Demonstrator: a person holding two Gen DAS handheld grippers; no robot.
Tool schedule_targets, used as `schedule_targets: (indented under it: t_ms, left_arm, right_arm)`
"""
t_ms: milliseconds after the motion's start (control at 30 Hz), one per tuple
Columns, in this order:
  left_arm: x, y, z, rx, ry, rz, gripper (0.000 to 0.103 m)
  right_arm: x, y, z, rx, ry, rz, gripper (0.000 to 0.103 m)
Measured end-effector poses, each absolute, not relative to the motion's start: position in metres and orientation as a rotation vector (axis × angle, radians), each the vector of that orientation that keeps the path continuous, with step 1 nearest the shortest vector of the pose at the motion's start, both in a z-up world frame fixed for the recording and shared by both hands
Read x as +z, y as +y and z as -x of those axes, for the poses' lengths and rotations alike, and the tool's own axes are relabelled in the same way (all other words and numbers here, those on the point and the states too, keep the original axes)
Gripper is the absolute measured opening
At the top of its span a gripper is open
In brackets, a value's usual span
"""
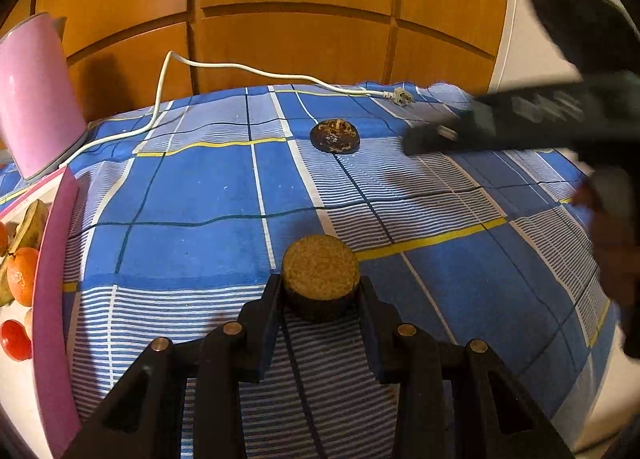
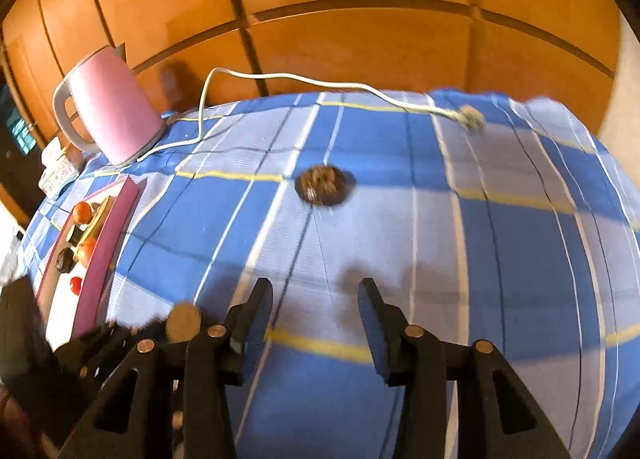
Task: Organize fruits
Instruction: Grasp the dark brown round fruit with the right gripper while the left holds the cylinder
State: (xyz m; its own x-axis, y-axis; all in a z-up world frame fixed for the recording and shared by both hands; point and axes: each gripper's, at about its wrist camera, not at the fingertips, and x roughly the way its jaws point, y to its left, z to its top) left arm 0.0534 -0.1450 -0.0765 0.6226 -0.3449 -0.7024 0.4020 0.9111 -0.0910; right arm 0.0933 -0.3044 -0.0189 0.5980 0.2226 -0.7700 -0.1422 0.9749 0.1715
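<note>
Left: pink-rimmed tray [image 1: 52, 279] holding oranges [image 1: 22, 275], a banana [image 1: 30, 225], a red fruit [image 1: 15, 340] and, in the right wrist view, a dark round fruit [image 2: 64, 259]. Centre: left gripper [image 1: 320, 291] clenched on a cut brown fruit [image 1: 320, 267], tan face up, just beside the tray. Beyond it, a dark wrinkled fruit [image 1: 335, 136] lies on the blue checked cloth [image 1: 200, 187]. Right: right gripper [image 2: 316, 299], jaws apart and empty, well short of that fruit.

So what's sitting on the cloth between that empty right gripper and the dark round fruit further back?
Nothing: in the right wrist view only bare checked tablecloth lies between the right gripper and the dark round fruit.
</note>
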Motion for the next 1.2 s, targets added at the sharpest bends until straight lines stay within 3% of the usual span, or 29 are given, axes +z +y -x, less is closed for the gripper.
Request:
schedule_targets:
  t_ms: [133, 600, 667, 867, 1200]
  left_arm:
    - [-0.077, -0.144, -0.053, -0.434, 0.787, -0.070, 0.037]
    - [-0.078, -0.142, -0.053, -0.441, 0.783, -0.054, 0.037]
    - [-0.078, -0.142, -0.052, -0.442, 0.783, -0.053, 0.037]
    - [-0.078, -0.142, -0.053, -0.443, 0.782, -0.050, 0.037]
    - [-0.078, -0.141, -0.053, -0.444, 0.783, -0.046, 0.037]
  right_arm:
    - [-0.025, -0.299, -0.135, 0.244, 0.925, -0.081, 0.060]
    - [-0.052, -0.277, -0.213, 0.211, 0.984, 0.038, 0.060]
    - [-0.055, -0.274, -0.216, 0.212, 0.996, 0.061, 0.050]
    - [-0.046, -0.279, -0.194, 0.201, 0.990, 0.068, 0.049]
    - [-0.041, -0.311, -0.088, 0.164, 1.032, -0.079, 0.049]
